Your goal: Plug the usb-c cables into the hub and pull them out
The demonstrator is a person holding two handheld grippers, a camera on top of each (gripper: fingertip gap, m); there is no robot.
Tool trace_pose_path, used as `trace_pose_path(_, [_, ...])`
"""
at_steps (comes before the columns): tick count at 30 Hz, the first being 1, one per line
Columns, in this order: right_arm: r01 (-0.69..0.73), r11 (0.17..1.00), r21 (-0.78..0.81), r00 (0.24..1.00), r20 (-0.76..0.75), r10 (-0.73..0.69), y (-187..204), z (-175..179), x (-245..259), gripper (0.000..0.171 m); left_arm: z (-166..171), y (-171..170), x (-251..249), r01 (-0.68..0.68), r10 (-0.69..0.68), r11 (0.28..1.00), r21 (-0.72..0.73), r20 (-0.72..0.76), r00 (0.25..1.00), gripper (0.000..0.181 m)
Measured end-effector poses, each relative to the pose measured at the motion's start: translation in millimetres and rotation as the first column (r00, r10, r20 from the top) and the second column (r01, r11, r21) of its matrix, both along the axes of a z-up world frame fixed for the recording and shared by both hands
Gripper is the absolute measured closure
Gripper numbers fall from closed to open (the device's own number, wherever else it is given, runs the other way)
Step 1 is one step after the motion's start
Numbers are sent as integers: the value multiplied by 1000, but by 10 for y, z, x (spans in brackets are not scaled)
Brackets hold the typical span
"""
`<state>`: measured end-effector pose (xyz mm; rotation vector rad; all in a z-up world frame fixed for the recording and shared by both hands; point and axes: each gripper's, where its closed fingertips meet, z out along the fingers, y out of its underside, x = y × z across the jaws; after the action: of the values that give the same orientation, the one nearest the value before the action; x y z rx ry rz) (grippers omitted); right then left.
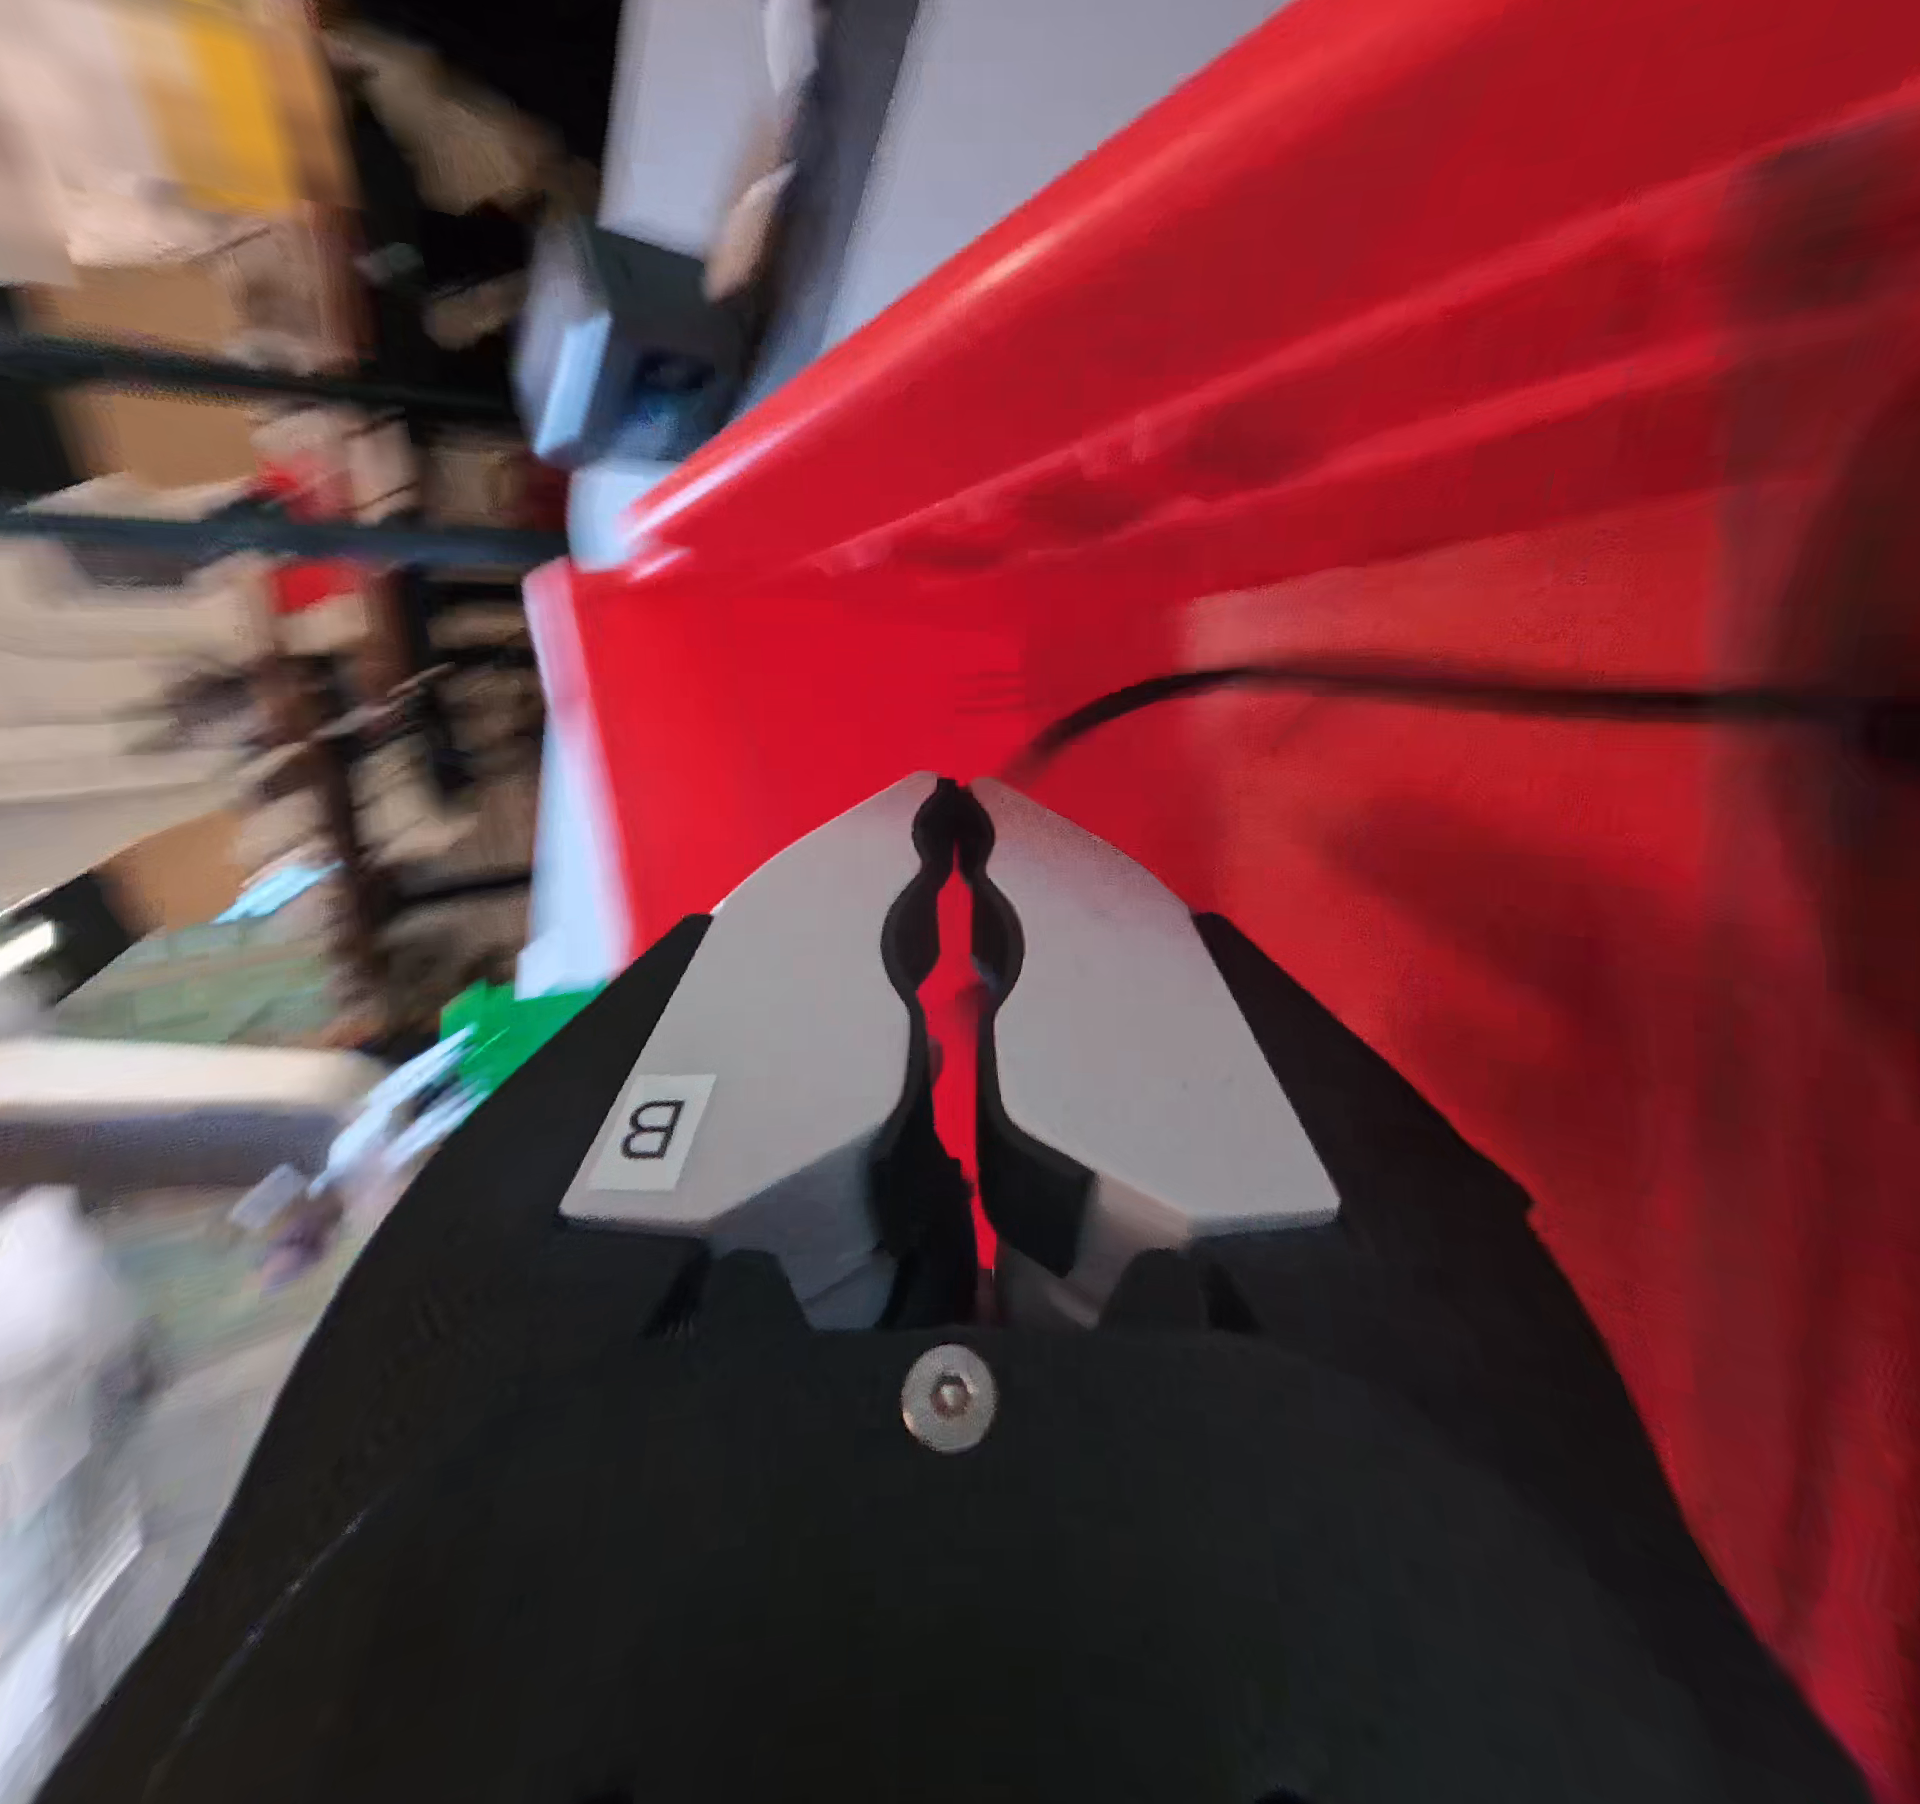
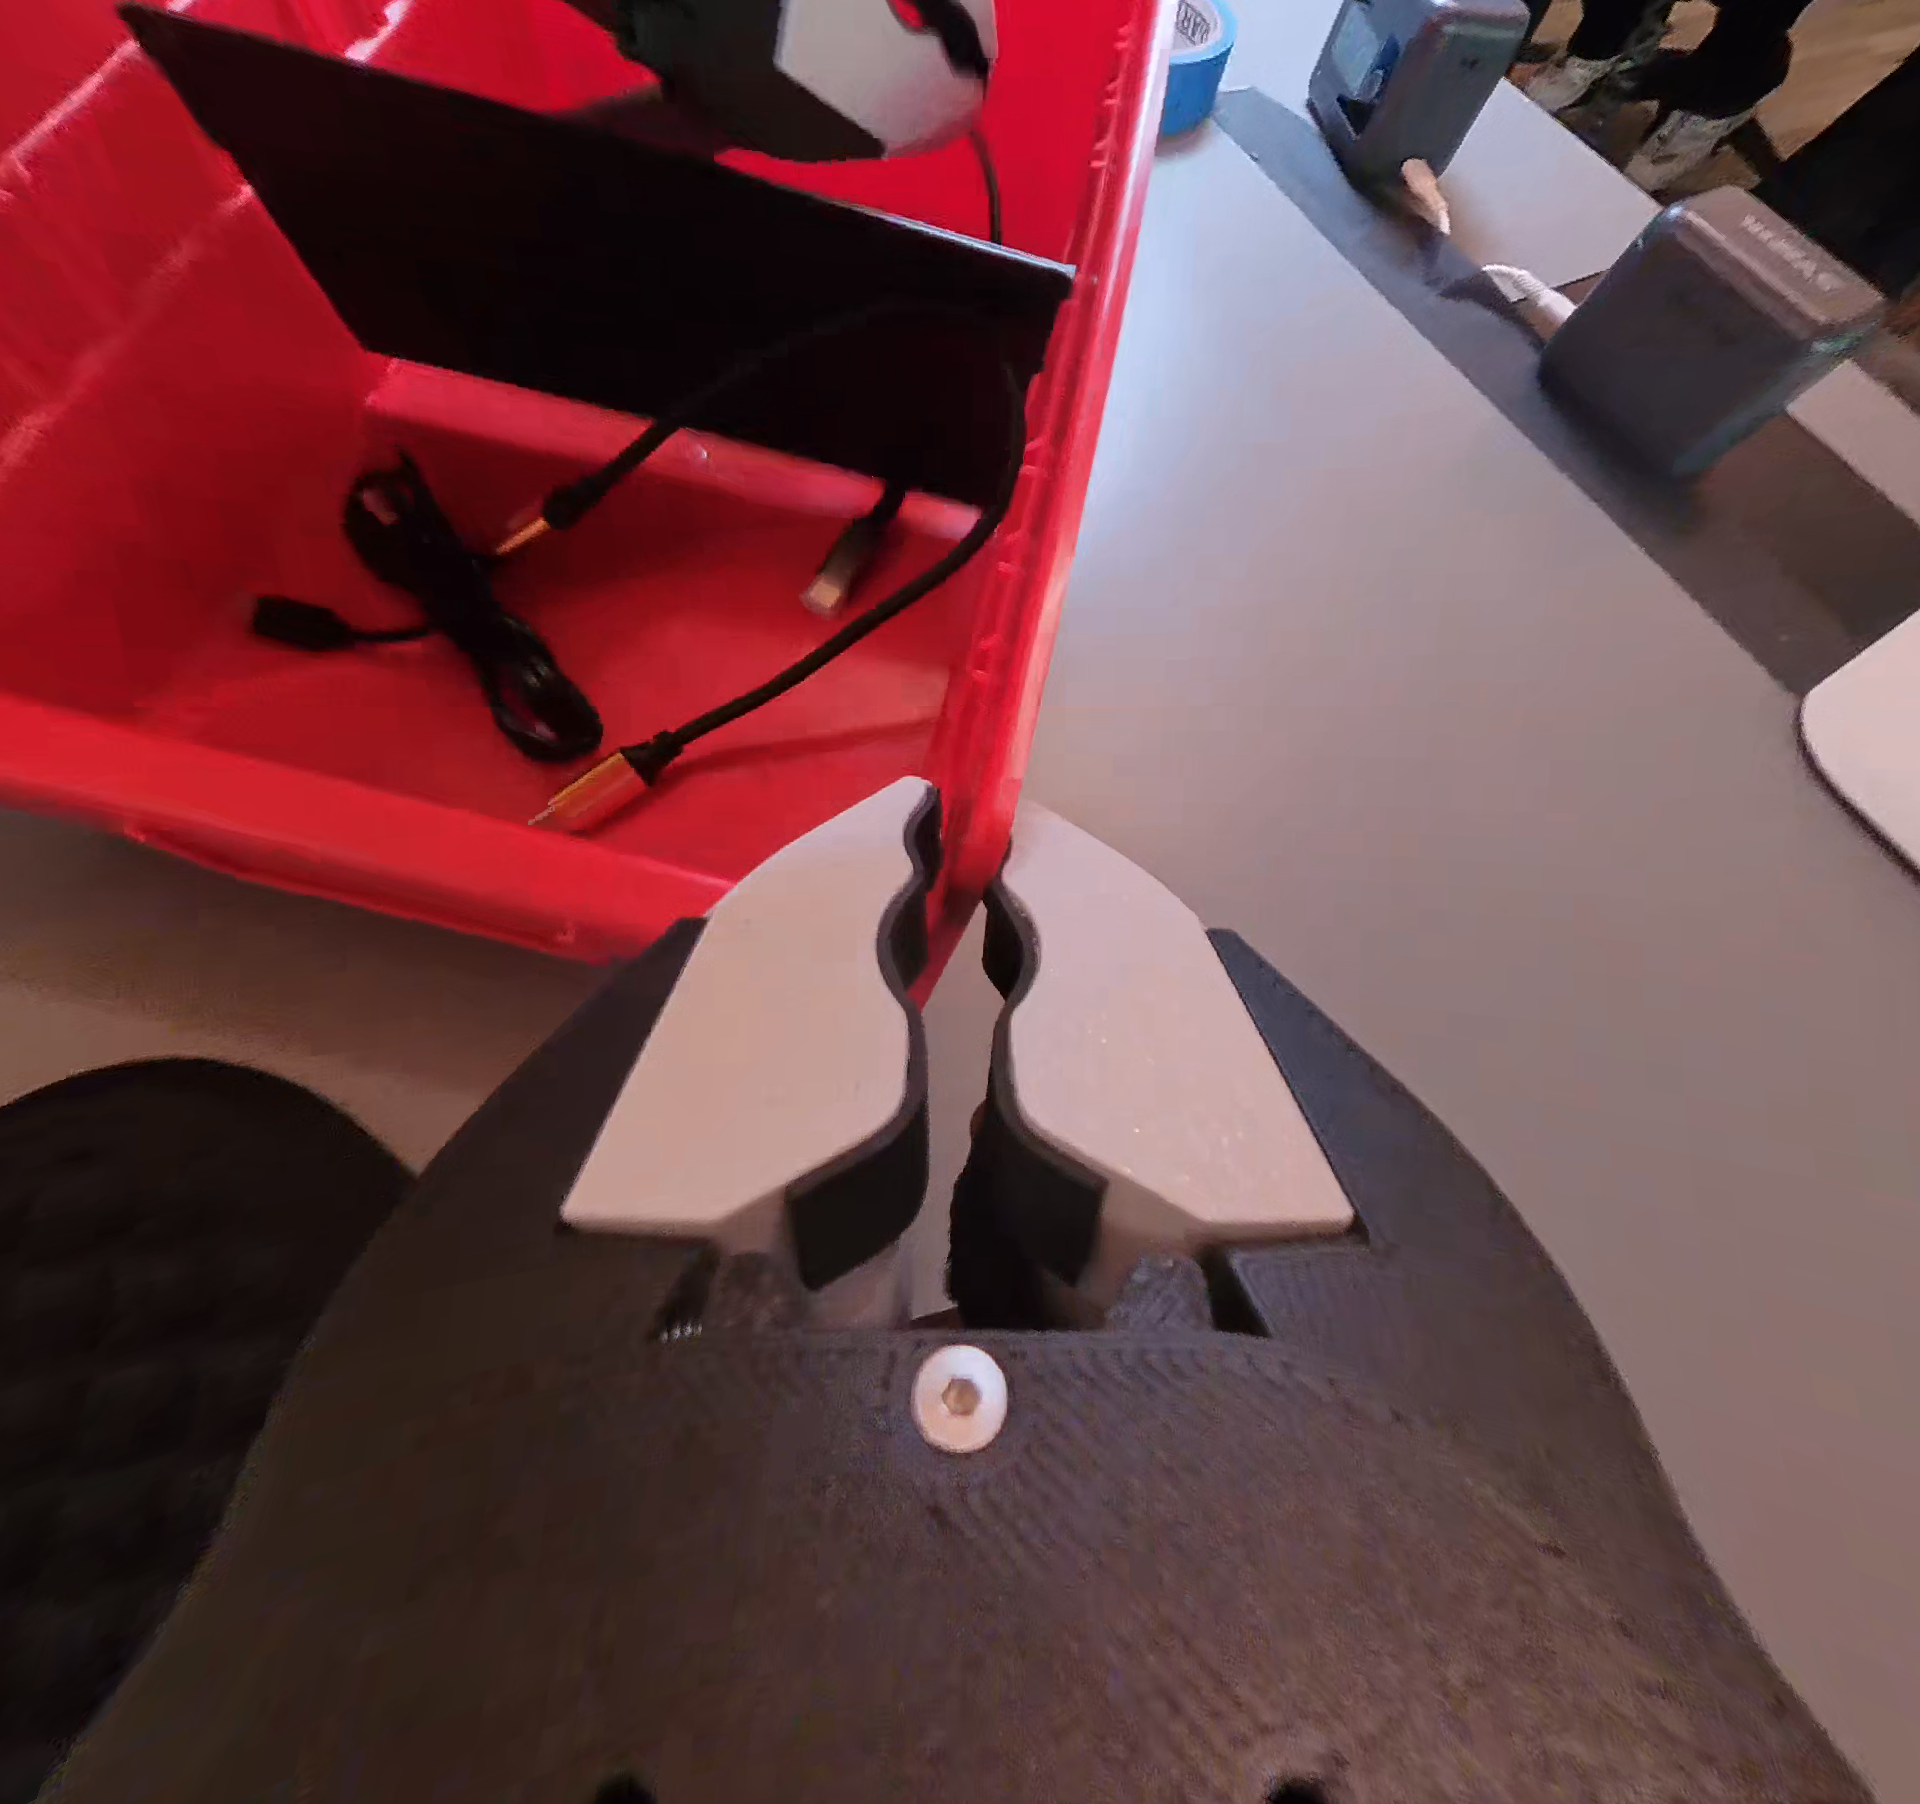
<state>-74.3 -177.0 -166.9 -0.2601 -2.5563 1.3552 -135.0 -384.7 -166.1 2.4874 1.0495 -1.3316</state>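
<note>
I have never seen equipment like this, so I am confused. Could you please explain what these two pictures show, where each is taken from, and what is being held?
There is no robot arm here. A person holds two hand tools, each with a two-finger claw and a camera that looks forward along the fingers.

The left wrist view is blurred. The left claw is shut on a thin black cable, above a red plastic bin.

The right wrist view is sharp. The right claw pinches the bin's rim. Inside the bin lie black cables, one with a gold plug, and a black divider stands across it. The bin rests on a grey table, beside a roll of blue tape.
</note>
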Motion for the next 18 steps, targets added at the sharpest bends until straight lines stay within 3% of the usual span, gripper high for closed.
trace_pose_path(1, [-2, 1000, -3, 1000, 9, 2, 41, -2, 25, 167, 190, -252, -27, -64, 49, 980, -187, -84, 995, 181])
trace_pose_path(2, [10, 1000, -9, 1000, -2, -10, 79, 5, 24, 166, 251, -300, -35, -33, 12, 973, -230, -95, 995, 181])
trace_pose_path(4, [12, 1000, -10, 1000, 8, -11, 132, -2, 69, 166, 237, -217, 14, -81, 76, 996, -39, -102, 992, 181])
trace_pose_path(5, [11, 1000, -8, 1000, 13, -10, 152, -1, 87, 166, 317, -176, 26, -54, 46, 996, -65, -116, 992, 181])
trace_pose_path(11, [-58, 998, -22, 998, -6, 58, 216, 4, 152, 164, 44, 480, 66, 293, -300, 953, 78, 94, 949, 181])
trace_pose_path(13, [-72, 997, -33, 997, 20, 73, 267, 5, 178, 164, -146, 551, 122, 311, -341, 937, 160, 221, 914, 180])
trace_pose_path(14, [-77, 996, -34, 997, 23, 78, 295, 5, 179, 164, -226, 591, 161, 305, -358, 927, 217, 280, 891, 169])
trace_pose_path(18, [-89, 995, -48, 995, 29, 90, 371, 7, 187, 163, -339, 739, 226, 227, -389, 891, 393, 403, 828, 154])
